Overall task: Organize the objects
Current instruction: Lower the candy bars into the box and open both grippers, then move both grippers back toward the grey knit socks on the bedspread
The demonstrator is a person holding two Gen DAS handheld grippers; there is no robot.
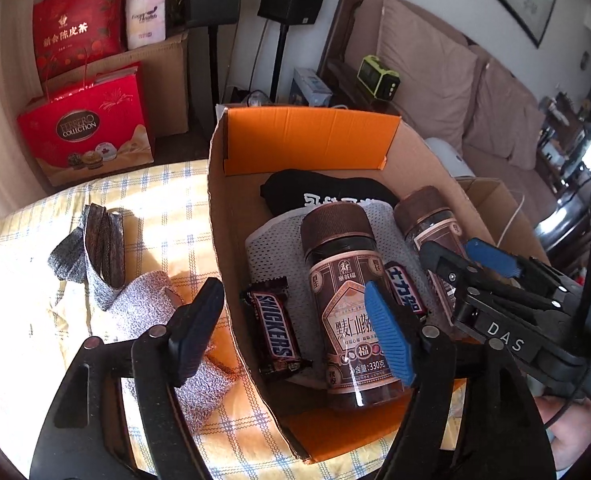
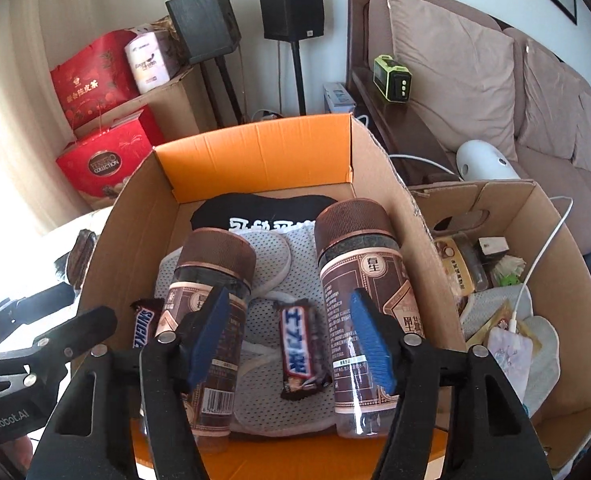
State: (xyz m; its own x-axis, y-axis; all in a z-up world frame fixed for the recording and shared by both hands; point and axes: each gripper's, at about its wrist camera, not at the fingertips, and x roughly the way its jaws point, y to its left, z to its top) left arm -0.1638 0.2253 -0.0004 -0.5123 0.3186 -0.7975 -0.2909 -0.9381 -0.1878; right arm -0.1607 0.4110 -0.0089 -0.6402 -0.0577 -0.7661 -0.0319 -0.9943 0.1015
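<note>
An open cardboard box [image 1: 311, 136] [image 2: 255, 156] with orange flaps holds two brown-lidded jars lying on grey mesh cloth over a black garment. My left gripper [image 1: 291, 332] hangs open over the box's left wall. A Snickers bar [image 1: 275, 332] lies loose below its gap, and one jar [image 1: 347, 308] is beside its blue pad. My right gripper [image 2: 291, 340] [image 1: 455, 254] is open above a second bar [image 2: 297, 348], which rests between the left jar [image 2: 215, 264] and the right jar [image 2: 359, 248]. Neither gripper's pads press on anything.
Grey glittery pouches [image 1: 155, 320] and dark packets [image 1: 103, 240] lie on the yellow checked cloth [image 1: 155, 200] left of the box. A second carton [image 2: 535, 208] of odds and ends with a white cable sits at right. Red gift bags [image 1: 87, 136], speakers and a sofa stand behind.
</note>
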